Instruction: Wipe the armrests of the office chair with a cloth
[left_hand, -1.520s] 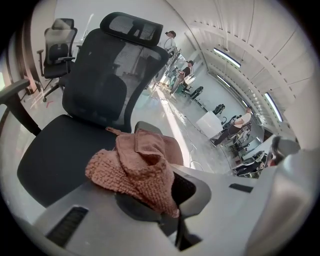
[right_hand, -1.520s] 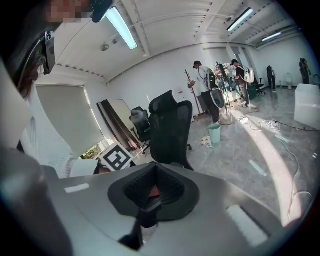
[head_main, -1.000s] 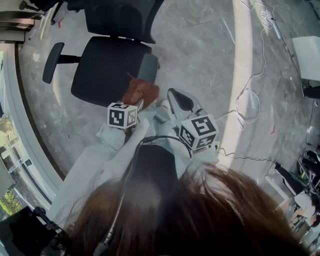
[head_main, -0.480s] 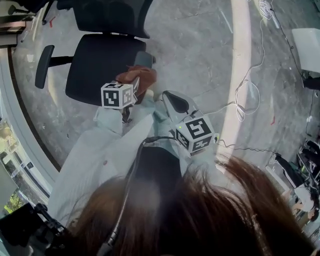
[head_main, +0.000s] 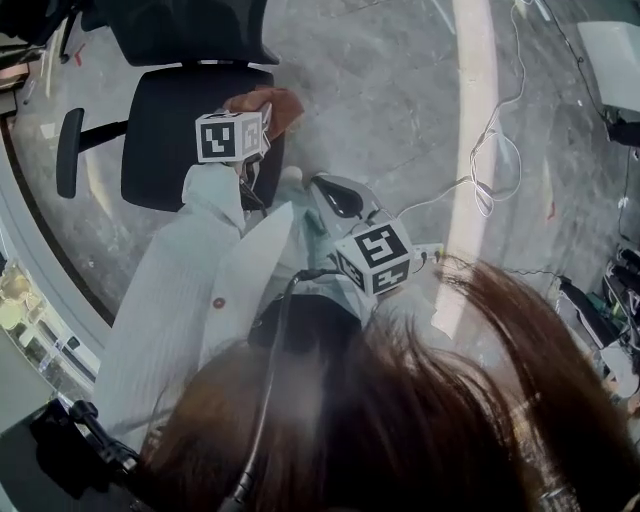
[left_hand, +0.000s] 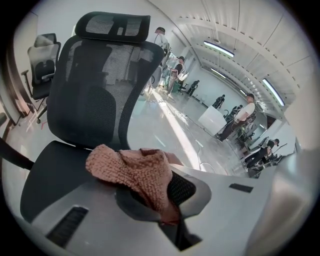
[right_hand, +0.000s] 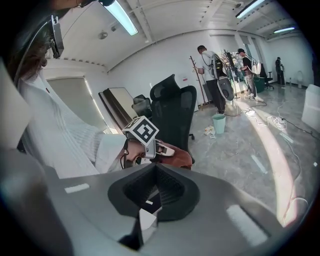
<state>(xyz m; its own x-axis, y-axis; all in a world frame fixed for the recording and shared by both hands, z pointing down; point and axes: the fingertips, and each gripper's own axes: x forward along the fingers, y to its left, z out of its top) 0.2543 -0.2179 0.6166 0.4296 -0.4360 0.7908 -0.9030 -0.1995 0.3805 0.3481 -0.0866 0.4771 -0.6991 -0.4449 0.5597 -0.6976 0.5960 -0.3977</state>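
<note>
Left gripper (head_main: 264, 112) clamped the cloth (head_main: 282, 103) at the seat edge of the chair (head_main: 180, 140), apparently mid-wipe on one armrest; right gripper (head_main: 322, 190) was closed, empty. Next would come the opposite armrest (head_main: 68, 152).

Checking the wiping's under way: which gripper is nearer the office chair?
Left. The left gripper is at the office chair's seat edge, jaws shut on the cloth; the right gripper hangs back over the floor.

Rust-brown knit cloth (left_hand: 137, 175), crumpled, at the seat edge of a black mesh office chair (head_main: 190, 140)
</note>
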